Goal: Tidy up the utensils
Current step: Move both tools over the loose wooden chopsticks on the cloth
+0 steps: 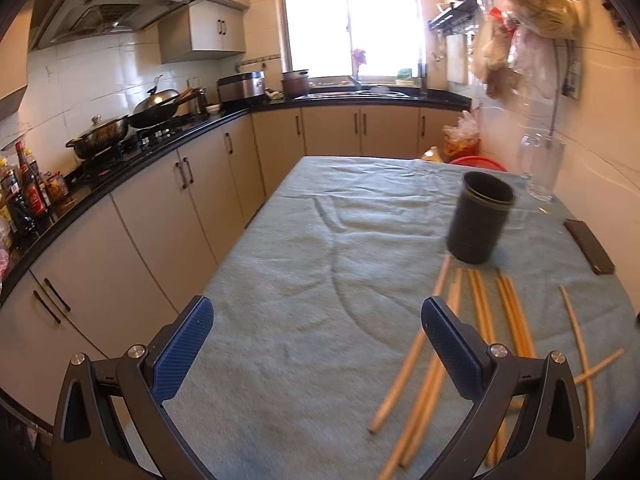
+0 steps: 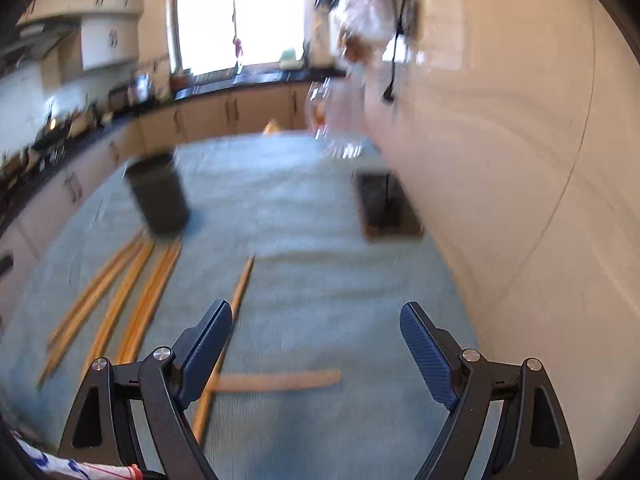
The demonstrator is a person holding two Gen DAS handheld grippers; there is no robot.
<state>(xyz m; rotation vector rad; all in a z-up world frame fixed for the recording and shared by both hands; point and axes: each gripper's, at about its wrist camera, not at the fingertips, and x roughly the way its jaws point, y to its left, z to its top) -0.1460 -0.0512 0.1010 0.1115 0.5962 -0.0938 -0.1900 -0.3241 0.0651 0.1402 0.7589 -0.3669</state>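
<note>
Several wooden chopsticks (image 1: 480, 312) lie loose on the teal table cloth (image 1: 312, 248), most side by side, two crossed at the right (image 1: 580, 344). A dark cylindrical holder (image 1: 478, 218) stands upright just beyond them. My left gripper (image 1: 318, 320) is open and empty above the cloth, left of the chopsticks. In the right wrist view the holder (image 2: 158, 194) stands at the left, chopsticks (image 2: 132, 292) lie in front of it, and two crossed chopsticks (image 2: 276, 381) lie under my right gripper (image 2: 316, 324), which is open and empty. This view is blurred.
A dark flat phone-like object (image 1: 590, 246) lies near the wall, also in the right wrist view (image 2: 386, 204). A clear glass jar (image 1: 540, 168) stands at the table's far right. The tiled wall (image 2: 520, 160) runs along the right. Kitchen counter and cabinets (image 1: 152, 184) run along the left.
</note>
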